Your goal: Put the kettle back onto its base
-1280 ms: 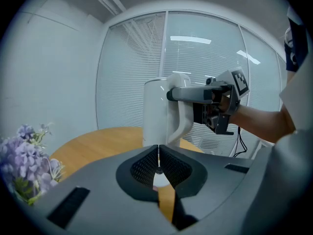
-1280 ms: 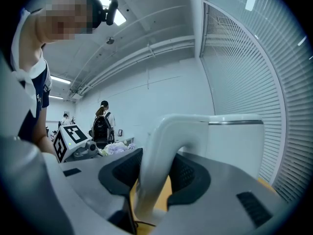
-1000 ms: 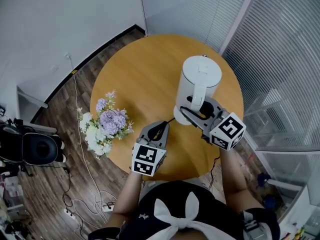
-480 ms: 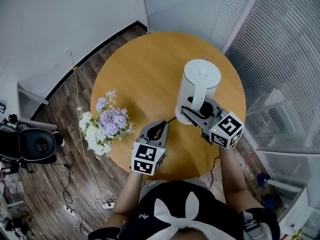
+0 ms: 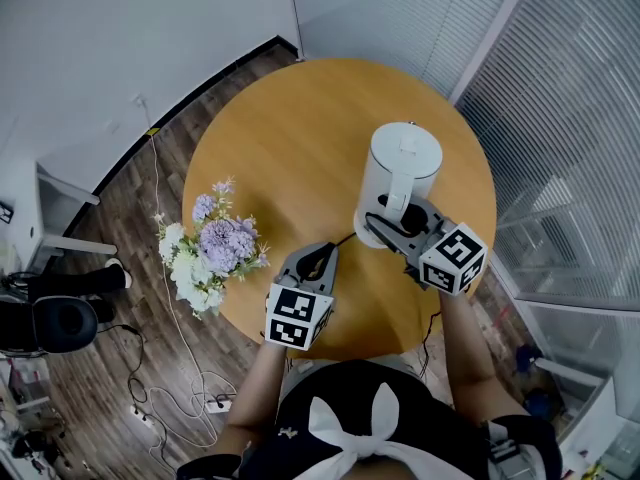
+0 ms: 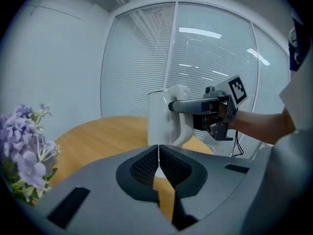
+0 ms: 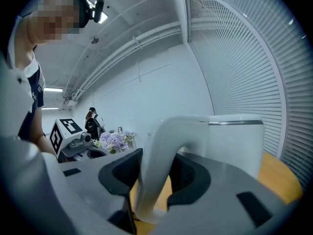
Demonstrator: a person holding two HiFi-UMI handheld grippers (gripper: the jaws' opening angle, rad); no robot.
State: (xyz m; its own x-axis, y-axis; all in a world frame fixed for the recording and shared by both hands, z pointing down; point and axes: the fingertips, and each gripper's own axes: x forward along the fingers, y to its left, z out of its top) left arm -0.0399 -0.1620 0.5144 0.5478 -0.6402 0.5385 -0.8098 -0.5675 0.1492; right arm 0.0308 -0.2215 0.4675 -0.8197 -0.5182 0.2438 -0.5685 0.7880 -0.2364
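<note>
Purple-white flowers (image 5: 212, 248), round wooden table (image 5: 290, 138), floor cables (image 5: 160, 413)

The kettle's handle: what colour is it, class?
The handle is white, like the kettle; the right gripper view shows it best.

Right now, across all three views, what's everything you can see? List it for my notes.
table: one, round, wooden, centre
kettle: one, white, right side of the table
flowers: one bunch, purple and white, table's left edge
chair: one, black, on the floor far left
blinds: white, behind glass at right
person: one, dark top with white collar, bottom edge
left gripper: grey, jaws together and empty, near edge of the table
right gripper: grey, closed on the kettle's handle
</note>
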